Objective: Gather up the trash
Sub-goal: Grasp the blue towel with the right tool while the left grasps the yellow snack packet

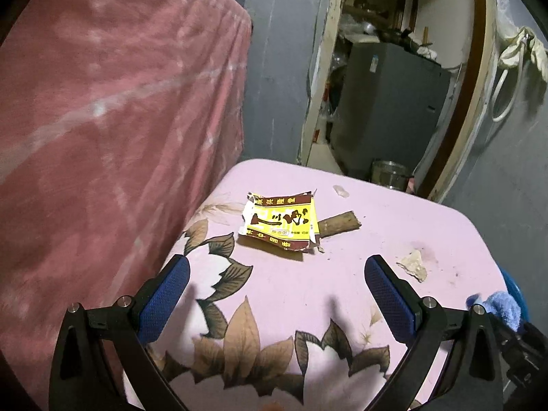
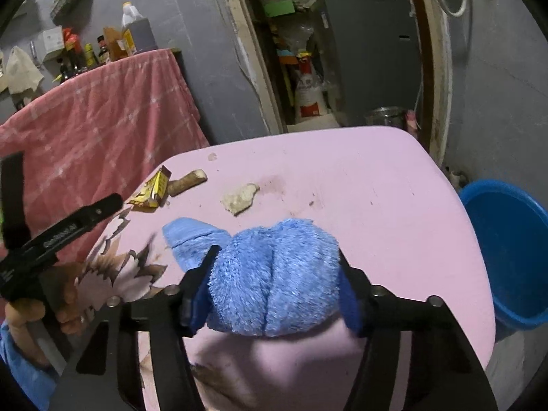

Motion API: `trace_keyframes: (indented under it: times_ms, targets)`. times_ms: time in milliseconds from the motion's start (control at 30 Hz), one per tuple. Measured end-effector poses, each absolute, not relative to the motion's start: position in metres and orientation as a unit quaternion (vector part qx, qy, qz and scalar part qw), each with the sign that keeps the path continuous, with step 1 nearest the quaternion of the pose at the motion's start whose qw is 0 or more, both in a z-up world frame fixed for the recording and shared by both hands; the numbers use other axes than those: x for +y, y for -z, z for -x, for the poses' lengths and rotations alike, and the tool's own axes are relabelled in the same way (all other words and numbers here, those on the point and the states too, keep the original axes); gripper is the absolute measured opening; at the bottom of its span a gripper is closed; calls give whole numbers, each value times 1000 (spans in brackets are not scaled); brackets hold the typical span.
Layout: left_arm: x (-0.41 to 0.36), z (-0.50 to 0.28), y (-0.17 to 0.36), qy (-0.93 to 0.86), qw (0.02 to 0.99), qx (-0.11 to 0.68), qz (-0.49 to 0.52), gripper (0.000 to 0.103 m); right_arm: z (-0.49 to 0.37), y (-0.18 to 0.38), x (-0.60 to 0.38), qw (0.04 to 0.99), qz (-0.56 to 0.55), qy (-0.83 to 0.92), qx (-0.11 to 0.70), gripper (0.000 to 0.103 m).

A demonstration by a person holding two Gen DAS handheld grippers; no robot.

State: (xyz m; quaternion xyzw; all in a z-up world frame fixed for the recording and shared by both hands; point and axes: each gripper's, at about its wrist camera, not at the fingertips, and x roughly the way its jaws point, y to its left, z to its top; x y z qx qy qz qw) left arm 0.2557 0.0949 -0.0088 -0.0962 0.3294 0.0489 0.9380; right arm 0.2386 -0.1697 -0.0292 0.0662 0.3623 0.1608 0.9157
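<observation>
Left tool (image 1: 276,270) gapes wide and empty above the pink worktop (image 1: 394,226), a torn yellow wrapper (image 1: 279,221) lying just ahead between its fingers with a brown stick (image 1: 339,223) touching behind; right tool (image 2: 274,270) grips a bunched blue cloth (image 2: 274,274), blue bucket (image 2: 510,253) off its right.

Grey walls (image 2: 205,34), open doorway (image 1: 376,68), pink-covered table (image 2: 376,178), red checked cloth (image 1: 102,102)

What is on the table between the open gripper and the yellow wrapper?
Nothing. In the left wrist view, only bare flowered tablecloth lies between the left gripper and the yellow wrapper. The pale scrap sits off to the side.
</observation>
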Motion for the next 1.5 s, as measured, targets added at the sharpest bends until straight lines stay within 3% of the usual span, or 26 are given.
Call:
trace_keyframes:
  times_ms: [500,967,1233,1500]
  targets:
    - [114,-317,21,-48,914,389,102,100,-285,0,-144,924,-47,-213,314,52]
    - [115,-352,25,-45,893,438,93,99,-300,13,-140,917,-52,-224,326,52]
    - [110,-351,23,-32,894,438,87,63,-299,14,-144,915,-60,-224,329,52]
    - [105,-331,22,-21,899,427,99,59,-291,10,-143,918,-56,-229,318,52]
